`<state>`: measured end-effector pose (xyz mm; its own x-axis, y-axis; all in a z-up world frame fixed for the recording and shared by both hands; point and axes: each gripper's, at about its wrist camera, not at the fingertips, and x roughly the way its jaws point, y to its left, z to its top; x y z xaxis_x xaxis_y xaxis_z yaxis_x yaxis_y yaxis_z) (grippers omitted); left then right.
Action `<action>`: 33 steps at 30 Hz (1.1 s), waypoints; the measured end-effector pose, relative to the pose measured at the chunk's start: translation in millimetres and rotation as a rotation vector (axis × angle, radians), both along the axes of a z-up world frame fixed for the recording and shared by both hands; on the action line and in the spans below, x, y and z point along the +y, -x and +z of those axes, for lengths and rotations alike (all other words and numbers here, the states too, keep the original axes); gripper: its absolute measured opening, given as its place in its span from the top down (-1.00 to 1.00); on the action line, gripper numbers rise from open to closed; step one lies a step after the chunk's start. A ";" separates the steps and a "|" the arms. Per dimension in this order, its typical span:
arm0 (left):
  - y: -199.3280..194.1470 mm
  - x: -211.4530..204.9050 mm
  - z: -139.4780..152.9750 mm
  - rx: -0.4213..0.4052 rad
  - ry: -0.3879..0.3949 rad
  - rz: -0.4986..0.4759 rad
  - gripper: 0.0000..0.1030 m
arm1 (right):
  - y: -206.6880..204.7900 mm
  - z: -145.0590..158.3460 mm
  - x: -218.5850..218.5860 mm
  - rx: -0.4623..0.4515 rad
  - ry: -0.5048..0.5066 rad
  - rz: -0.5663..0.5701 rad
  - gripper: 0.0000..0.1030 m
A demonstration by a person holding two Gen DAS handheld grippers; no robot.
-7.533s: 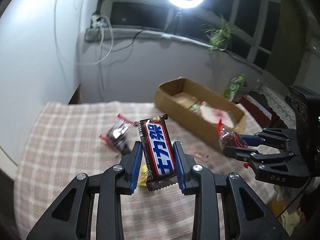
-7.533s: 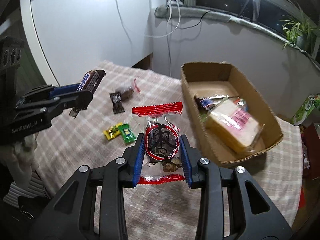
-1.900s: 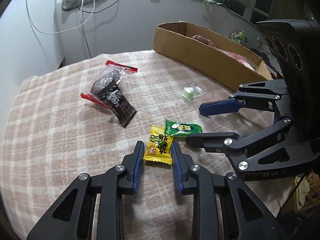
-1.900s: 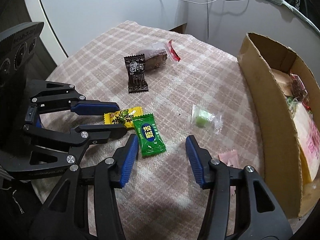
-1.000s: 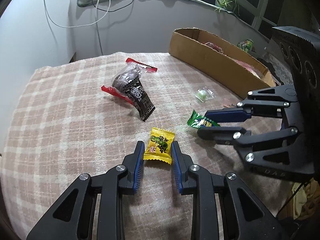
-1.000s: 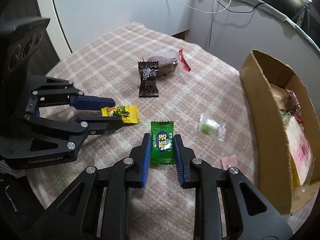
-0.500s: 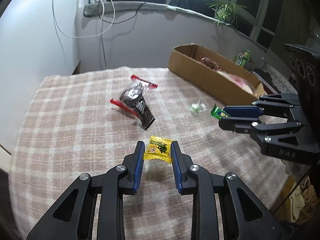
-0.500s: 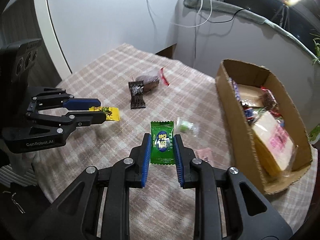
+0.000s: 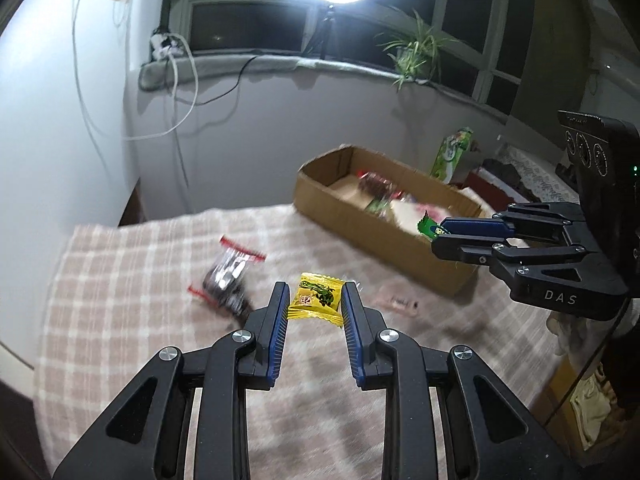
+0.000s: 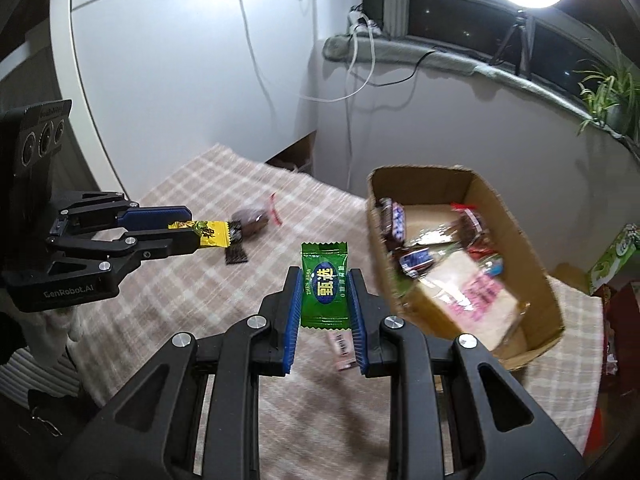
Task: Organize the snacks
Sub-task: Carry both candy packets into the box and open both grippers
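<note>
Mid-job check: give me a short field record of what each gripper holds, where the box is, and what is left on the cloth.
left gripper: shut on yellow candy packet, lifted above the cloth
right gripper: shut on green candy packet, lifted, short of the box
brown cardboard box: open-topped, on the checked tablecloth, already holding several snacks
left on cloth: dark snack bag with red ends; small black sachet; pale pink wrapper
not yet done: both candy packets still outside the box

snacks (image 10: pixel 452 264) in box (image 10: pixel 552 312) on table (image 9: pixel 120 280)
</note>
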<state>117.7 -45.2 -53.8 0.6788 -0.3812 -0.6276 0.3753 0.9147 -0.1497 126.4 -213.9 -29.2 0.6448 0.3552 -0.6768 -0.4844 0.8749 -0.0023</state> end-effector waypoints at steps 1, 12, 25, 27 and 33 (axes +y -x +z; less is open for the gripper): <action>-2.8 -4.0 2.9 -0.006 0.001 -0.007 0.52 | -1.1 2.0 -2.9 -0.005 -0.003 -0.006 0.55; -32.9 -32.7 15.0 -0.019 0.033 -0.037 0.52 | -26.0 12.7 -43.4 -0.026 -0.022 -0.077 0.55; -85.6 -65.6 24.4 -0.018 0.070 -0.045 0.52 | -75.2 13.3 -81.8 -0.009 -0.035 -0.156 0.55; -94.9 -72.4 24.3 -0.016 0.070 -0.048 0.52 | -83.6 12.0 -86.7 -0.002 -0.039 -0.167 0.55; -120.6 -91.7 20.1 -0.004 0.051 -0.050 0.52 | -105.6 3.7 -98.0 0.024 -0.050 -0.187 0.55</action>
